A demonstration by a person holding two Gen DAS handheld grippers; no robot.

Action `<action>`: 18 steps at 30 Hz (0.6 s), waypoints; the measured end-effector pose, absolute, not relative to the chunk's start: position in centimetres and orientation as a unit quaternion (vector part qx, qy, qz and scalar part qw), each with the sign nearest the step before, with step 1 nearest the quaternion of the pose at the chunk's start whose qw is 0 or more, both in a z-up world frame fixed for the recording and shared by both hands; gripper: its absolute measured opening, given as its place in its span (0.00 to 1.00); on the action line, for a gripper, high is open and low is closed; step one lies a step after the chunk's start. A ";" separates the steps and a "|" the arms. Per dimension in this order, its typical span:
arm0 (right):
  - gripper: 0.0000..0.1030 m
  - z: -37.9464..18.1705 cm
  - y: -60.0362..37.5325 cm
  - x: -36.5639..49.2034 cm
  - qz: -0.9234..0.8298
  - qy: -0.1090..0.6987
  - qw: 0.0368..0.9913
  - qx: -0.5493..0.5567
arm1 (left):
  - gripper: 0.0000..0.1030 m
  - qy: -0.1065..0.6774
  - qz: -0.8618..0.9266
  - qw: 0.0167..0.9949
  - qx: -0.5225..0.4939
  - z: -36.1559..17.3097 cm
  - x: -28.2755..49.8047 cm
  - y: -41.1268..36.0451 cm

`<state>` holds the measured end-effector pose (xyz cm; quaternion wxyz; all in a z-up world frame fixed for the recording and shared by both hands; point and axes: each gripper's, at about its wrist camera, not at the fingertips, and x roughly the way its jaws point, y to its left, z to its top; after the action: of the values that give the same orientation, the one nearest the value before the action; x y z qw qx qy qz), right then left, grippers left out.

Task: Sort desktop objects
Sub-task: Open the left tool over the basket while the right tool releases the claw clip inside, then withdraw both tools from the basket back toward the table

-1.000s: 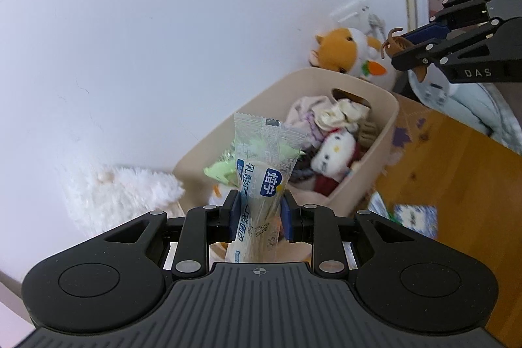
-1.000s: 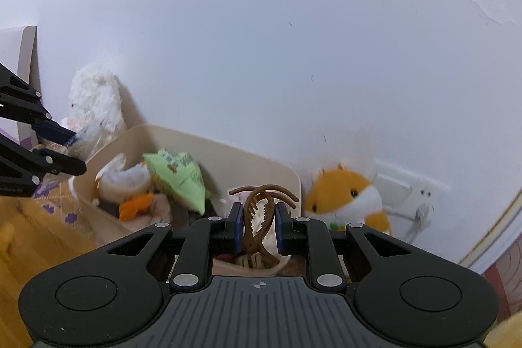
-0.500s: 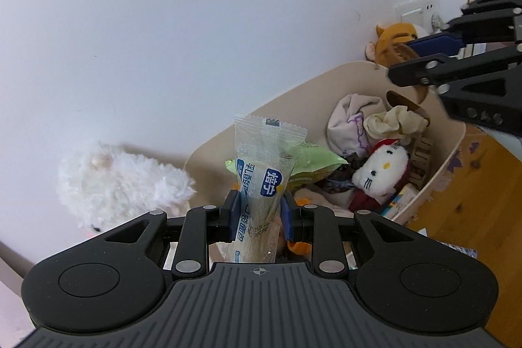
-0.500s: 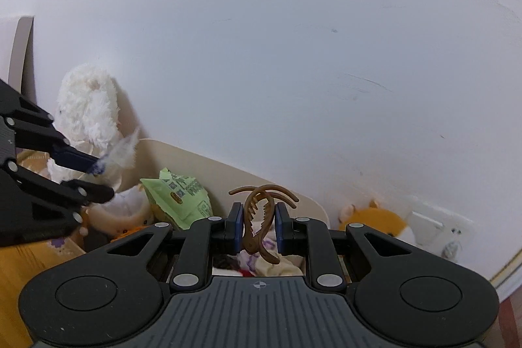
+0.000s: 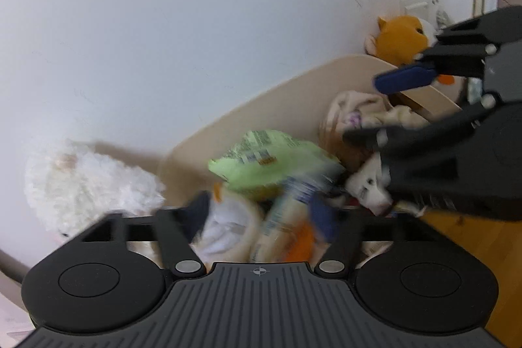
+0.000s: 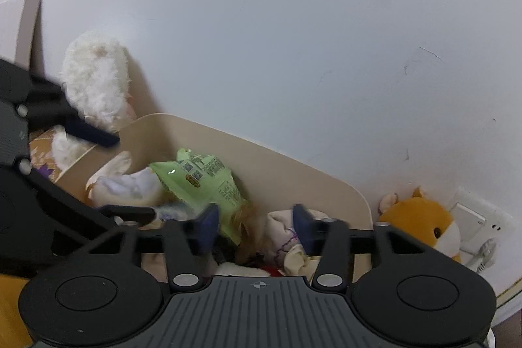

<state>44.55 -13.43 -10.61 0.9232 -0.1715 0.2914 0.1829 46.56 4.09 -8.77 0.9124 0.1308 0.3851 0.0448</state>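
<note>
Over the beige bin [image 5: 261,100], the left gripper [image 5: 261,211] is opening, and the blurred snack packet [image 5: 287,211] sits loose between its jaws above the heaped toys. Further right, the right gripper [image 6: 256,225] is opening too, with nothing pinched, a blurred brown hair claw [image 6: 248,217] lying in the bin just beyond it.

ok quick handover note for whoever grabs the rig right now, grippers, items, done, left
Left gripper: jaws opening over the beige bin; blurred snack packet between them, not pressed.
Right gripper: jaws opening above the bin, nothing clearly between them.
In the bin: green packet, soft toys, cloth.
Done: packet looks released.
Left: draw both grippers clear; any remaining desktop items are out of view.
</note>
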 end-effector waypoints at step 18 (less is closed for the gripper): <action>0.82 -9.3 -17.7 36.3 0.197 0.257 0.933 -0.159 | 0.80 0.380 -0.005 0.912 0.154 -8.0 38.7 4.0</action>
<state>36.27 -17.74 -9.32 0.9325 -0.1586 0.2575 0.1974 38.73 4.00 -7.99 0.9123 0.1538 0.3796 -0.0050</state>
